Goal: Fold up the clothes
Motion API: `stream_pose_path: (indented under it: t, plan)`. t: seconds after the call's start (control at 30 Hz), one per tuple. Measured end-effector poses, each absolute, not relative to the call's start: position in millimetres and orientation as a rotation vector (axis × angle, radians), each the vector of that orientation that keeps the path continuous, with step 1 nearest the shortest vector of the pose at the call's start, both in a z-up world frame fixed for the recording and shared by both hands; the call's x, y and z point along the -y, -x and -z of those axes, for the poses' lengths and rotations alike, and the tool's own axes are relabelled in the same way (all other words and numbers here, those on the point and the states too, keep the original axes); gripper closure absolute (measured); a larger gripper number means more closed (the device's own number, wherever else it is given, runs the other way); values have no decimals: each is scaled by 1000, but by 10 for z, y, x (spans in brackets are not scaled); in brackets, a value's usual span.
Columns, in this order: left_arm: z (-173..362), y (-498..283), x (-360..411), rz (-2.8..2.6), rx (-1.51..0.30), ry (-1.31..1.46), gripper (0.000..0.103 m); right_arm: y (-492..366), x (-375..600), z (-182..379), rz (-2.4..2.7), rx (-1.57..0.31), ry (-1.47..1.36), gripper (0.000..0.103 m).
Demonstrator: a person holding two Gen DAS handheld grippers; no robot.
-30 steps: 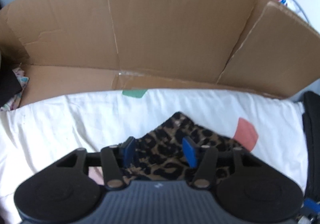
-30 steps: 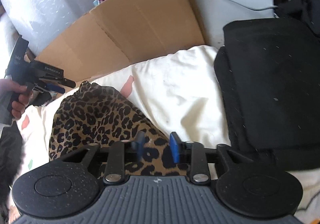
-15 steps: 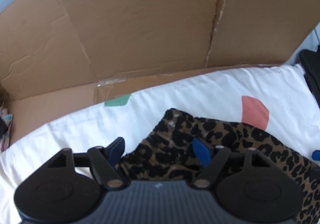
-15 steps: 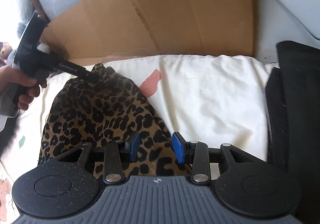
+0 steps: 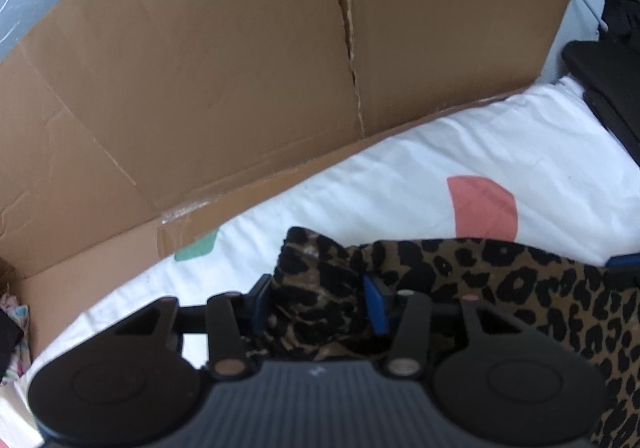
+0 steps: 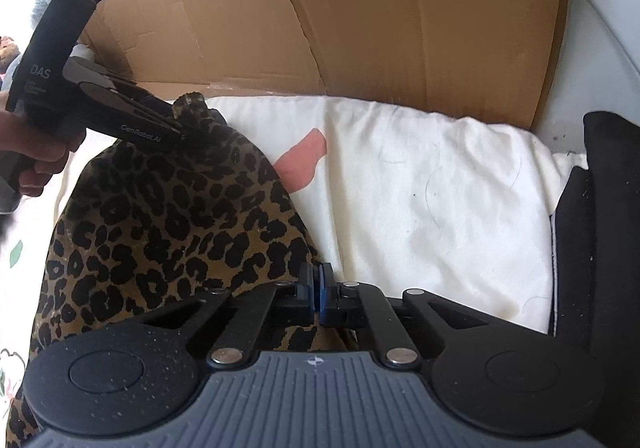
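The leopard-print garment [image 6: 168, 232] lies on the white bedsheet [image 6: 420, 191], left of centre in the right wrist view, below the cardboard sheet [image 5: 240, 67]. The left gripper [image 5: 316, 302] is closing, a bunched corner of cloth between its 2 pads. The right gripper [image 6: 319, 290] is pinched together on the garment's lower edge.

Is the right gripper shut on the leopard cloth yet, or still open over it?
Shut. The right gripper has its blue pads together at the near edge of the leopard-print garment, seemingly pinching it.

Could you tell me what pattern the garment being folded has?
Leopard print garment, black spots on brown; right wrist view.
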State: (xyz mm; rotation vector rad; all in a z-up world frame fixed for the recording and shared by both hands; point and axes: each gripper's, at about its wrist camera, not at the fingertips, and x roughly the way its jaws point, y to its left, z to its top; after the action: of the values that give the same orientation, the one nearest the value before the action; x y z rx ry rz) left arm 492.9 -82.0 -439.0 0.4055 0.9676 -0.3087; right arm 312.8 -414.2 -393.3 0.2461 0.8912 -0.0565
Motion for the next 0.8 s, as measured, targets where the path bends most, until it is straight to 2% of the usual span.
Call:
stream_pose_path:
  t: [0.1,0.2,0.3,0.37,0.47,0.53,0.57,0.6,0.63,0.7,0.8]
  plan:
    - [4392,-4941,823,314,-965,-402,53,-3088,4148,3897,74,-881,-257,103]
    - [4431,-4954,853,305,-981,-429,43,-3077,4145,3899,84,-890,-256,103]
    - [4400,-4966,857,296,-993,-430,41,-3091,4153,3927,99,-906,-257,103]
    - [4300,-4967,824,299,-990,-410,40,-3079,4175,3923,108,-902,-266,103]
    - [4072,-4946,729,307,-947,-375,33,-3042,4211,3889,119,-894,-283,103]
    - [3938,-4922,647,311,-929,-346,33,-3009,4249,3849,111,-878,-309,101]
    - [3880,-4904,603,313,-923,-334,35,-2987,4263,3814,112,-861,-317,101]
    - [3845,-4886,564,318,-927,-327,43,-2963,4276,3778,113,-844,-325,101]
    - [3820,-4868,527,324,-935,-321,61,-2943,4288,3740,99,-819,-334,101]
    - [3838,-4841,463,332,-975,-311,84,-2922,4296,3669,84,-790,-353,101]
    - [3898,-4787,395,354,-1014,-294,85,-2929,4254,3606,39,-766,-367,101]
